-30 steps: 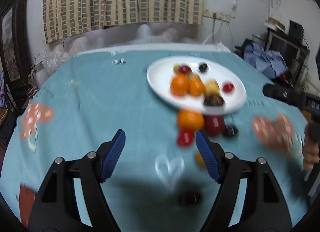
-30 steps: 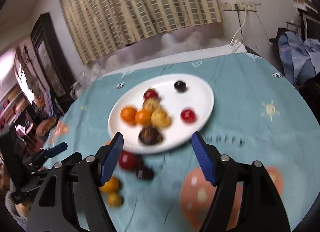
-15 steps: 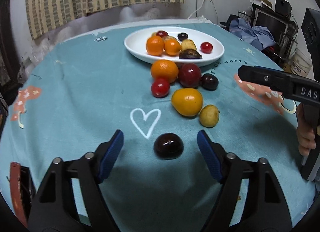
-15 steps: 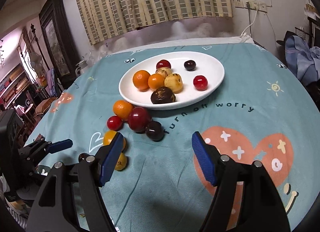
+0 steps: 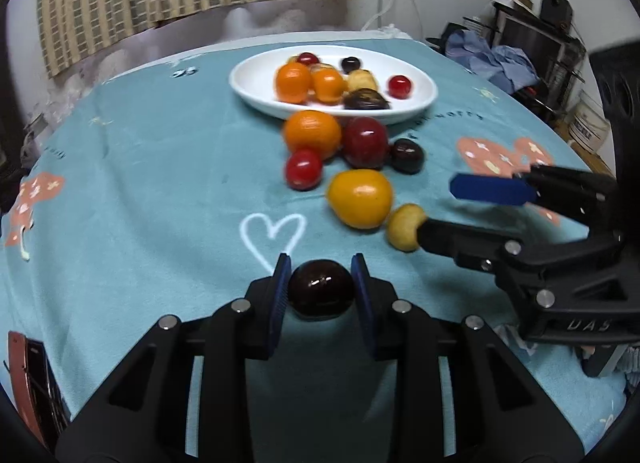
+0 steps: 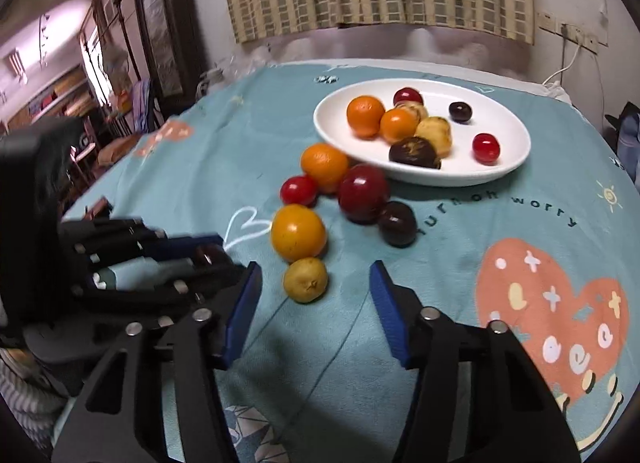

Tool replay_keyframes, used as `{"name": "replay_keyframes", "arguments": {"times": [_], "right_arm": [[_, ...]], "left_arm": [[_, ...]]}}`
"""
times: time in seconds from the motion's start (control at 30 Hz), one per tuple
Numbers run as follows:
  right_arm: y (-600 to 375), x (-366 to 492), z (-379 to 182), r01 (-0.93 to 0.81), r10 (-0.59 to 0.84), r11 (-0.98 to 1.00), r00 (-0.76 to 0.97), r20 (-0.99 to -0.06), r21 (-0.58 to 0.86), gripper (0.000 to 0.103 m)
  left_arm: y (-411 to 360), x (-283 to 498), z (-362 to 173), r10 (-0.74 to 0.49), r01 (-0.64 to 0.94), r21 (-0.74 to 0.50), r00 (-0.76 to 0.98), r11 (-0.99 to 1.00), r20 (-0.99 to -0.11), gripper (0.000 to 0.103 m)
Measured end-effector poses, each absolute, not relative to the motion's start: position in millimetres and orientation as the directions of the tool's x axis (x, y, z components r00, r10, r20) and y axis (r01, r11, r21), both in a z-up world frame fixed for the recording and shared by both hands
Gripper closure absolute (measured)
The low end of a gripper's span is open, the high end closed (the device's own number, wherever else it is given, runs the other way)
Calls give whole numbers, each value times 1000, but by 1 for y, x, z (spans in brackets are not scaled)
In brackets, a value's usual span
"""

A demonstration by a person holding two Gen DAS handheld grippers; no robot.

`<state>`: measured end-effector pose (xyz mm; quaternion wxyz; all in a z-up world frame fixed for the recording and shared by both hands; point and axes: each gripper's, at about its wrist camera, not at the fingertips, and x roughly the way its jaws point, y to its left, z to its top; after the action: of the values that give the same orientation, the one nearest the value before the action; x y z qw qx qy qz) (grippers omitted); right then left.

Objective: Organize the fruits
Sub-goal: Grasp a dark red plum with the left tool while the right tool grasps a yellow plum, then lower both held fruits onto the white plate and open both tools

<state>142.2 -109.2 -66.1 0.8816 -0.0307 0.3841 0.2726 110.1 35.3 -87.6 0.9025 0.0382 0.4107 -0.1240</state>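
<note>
My left gripper [image 5: 320,289] is shut on a dark plum [image 5: 321,293] low over the teal tablecloth; the plum also shows in the right wrist view [image 6: 208,255]. My right gripper [image 6: 314,311] is open, with a small yellow fruit [image 6: 305,279] just ahead between its fingers; it also shows in the left wrist view [image 5: 434,211]. A white plate [image 5: 256,89] holding several fruits lies beyond. Loose fruits sit before it: an orange [image 5: 312,133], a red plum [image 5: 365,141], a dark plum [image 5: 407,155], a small red fruit [image 5: 303,169] and a yellow-orange fruit [image 5: 360,198].
The round table has a teal cloth with a white heart outline [image 5: 272,229] and an orange heart print [image 6: 560,311]. A curtain and wall stand behind. Furniture and clutter stand off the table's right and left sides.
My left gripper closed on the dark plum that lay between its open fingers. My right gripper moved down and left towards the small yellow fruit.
</note>
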Motion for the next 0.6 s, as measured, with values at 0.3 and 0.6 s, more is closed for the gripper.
{"name": "replay_keyframes", "arguments": {"times": [0.3, 0.6], "right_arm": [[-95, 152, -78, -524, 465, 833, 484, -741, 181, 65], [-122, 149, -57, -487, 486, 849, 565, -666, 206, 78]], "left_arm": [[36, 114, -93, -198, 252, -49, 608, 966, -769, 71], [36, 109, -87, -200, 249, -46, 643, 967, -739, 71]]}}
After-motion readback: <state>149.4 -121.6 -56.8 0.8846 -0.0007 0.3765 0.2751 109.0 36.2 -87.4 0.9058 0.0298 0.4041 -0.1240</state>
